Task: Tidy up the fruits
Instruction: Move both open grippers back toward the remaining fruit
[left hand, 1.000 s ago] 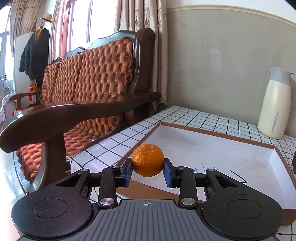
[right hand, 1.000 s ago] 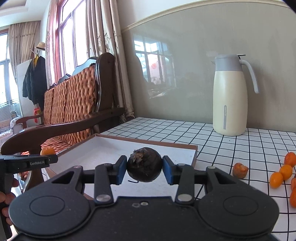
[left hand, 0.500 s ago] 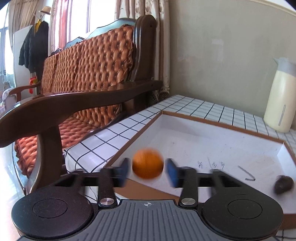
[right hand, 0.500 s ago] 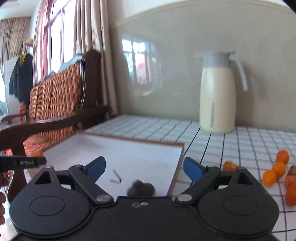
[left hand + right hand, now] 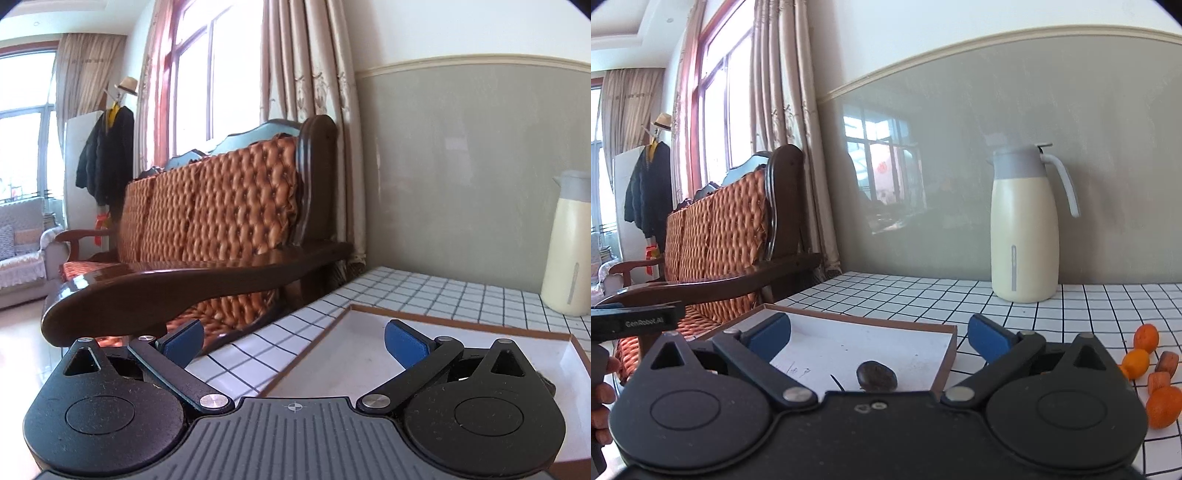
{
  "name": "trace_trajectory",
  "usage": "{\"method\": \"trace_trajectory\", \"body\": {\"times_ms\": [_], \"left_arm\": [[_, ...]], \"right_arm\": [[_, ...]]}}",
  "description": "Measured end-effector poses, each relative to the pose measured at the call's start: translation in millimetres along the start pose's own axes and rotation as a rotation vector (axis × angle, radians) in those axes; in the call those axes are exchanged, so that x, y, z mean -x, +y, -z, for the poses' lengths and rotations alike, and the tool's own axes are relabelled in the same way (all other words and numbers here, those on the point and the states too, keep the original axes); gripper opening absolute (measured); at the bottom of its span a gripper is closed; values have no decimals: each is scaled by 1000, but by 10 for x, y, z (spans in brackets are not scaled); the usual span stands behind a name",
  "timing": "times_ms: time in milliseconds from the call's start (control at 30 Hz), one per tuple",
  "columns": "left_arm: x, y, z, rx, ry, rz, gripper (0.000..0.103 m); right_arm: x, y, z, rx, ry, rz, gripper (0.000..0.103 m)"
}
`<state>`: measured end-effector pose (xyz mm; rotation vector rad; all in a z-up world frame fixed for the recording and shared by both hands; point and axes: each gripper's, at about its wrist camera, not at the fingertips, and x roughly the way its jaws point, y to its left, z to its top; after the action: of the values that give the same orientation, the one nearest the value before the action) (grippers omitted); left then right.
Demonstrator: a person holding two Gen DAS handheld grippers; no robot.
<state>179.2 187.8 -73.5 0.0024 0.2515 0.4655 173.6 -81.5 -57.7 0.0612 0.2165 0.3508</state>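
My left gripper has its jaws opening wide, with nothing between the blue pads; it hangs over the near left corner of the white, brown-rimmed tray. The orange is out of sight in both views. My right gripper is also opening, its pads apart and bare, above the tray. A dark round fruit lies on the tray floor just under and ahead of it. Several small oranges lie on the tiled tabletop to the right.
A cream thermos jug stands at the back by the grey wall. A wooden sofa with orange cushions borders the table on the left. Brownish fruit pieces sit among the oranges. A person's hand holds the left gripper at the right wrist view's edge.
Both grippers went from shut on fruit to wide open. The orange dropped out of the left one and out of view; the dark fruit fell from the right one onto the tray.
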Motion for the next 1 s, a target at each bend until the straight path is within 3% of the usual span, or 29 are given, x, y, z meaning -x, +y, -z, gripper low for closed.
{"method": "trace_trajectory", "body": {"times_ms": [133,367,533,867,1000], "left_arm": [[34,-73,9,-21,7,26,103],[271,-360,24,-92,-47,91,103],[424,-606,34,-122,-66,159,103],[730,-1113,60,-160,-62,311,103],[891,-1370,106,-194,-59,391,103]], "right_arm": [[68,-47,-20,7,-12,23,97],[235,-275,-51,-4,-16,87,97],[325,-547,-28,-55,31,110,97],[606,-988,33,-91,47,300,97],[725,-1162,71,-115,60,336,97]]}}
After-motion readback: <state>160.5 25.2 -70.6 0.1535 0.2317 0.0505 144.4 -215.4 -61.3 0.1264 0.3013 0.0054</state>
